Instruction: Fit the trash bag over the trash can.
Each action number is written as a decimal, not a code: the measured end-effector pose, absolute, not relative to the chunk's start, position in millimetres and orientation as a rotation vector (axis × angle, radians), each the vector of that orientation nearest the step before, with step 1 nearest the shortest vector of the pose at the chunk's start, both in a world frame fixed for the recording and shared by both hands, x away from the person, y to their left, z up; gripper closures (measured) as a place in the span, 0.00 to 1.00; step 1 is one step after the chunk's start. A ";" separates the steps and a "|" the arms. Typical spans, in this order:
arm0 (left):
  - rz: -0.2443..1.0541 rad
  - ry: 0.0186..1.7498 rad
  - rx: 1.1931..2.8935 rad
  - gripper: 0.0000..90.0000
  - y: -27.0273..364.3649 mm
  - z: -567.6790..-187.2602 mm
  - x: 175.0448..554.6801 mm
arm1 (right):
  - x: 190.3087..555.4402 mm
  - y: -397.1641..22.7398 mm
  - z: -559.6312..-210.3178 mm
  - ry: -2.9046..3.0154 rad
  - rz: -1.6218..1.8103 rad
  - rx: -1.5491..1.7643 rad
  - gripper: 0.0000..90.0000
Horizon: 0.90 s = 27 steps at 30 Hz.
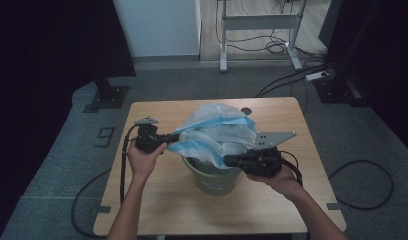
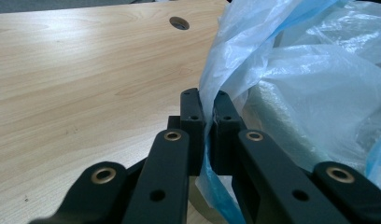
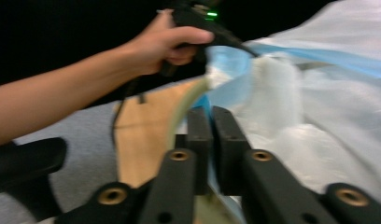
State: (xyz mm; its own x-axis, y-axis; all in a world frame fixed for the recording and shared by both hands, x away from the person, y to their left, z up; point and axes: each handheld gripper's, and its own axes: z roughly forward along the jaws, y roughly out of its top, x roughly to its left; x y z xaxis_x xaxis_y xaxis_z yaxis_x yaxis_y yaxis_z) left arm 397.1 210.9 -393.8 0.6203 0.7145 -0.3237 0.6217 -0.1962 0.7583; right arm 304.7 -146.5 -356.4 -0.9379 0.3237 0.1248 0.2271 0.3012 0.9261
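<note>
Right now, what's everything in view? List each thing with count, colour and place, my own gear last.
table: one, light wood, centre of the high view
bin: one, green, mid-table
bag: one, translucent white and blue, draped over the bin
hole: one, dark, at the table's far edge
desk frame: one, grey, on the floor beyond the table
cables: several, black, on the floor
left claw: black, shut on the bag's edge
right claw: black, shut on the bag at the bin's rim

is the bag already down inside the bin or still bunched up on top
Mostly bunched on top: the plastic bag billows above the green bin, each side pinched in a gripper's jaws.
</note>
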 end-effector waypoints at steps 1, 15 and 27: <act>0.124 1.063 1.897 0.95 211.0 -393.5 396.8 | 299.8 -146.1 -358.3 2.469 1.752 0.507 0.99; 0.116 1.066 1.905 0.95 211.3 -392.0 395.7 | 258.4 -137.9 -399.6 2.537 1.802 0.437 0.99; 0.097 1.066 1.910 0.94 211.3 -392.2 396.4 | 266.9 -143.2 -445.5 2.579 1.655 0.542 0.99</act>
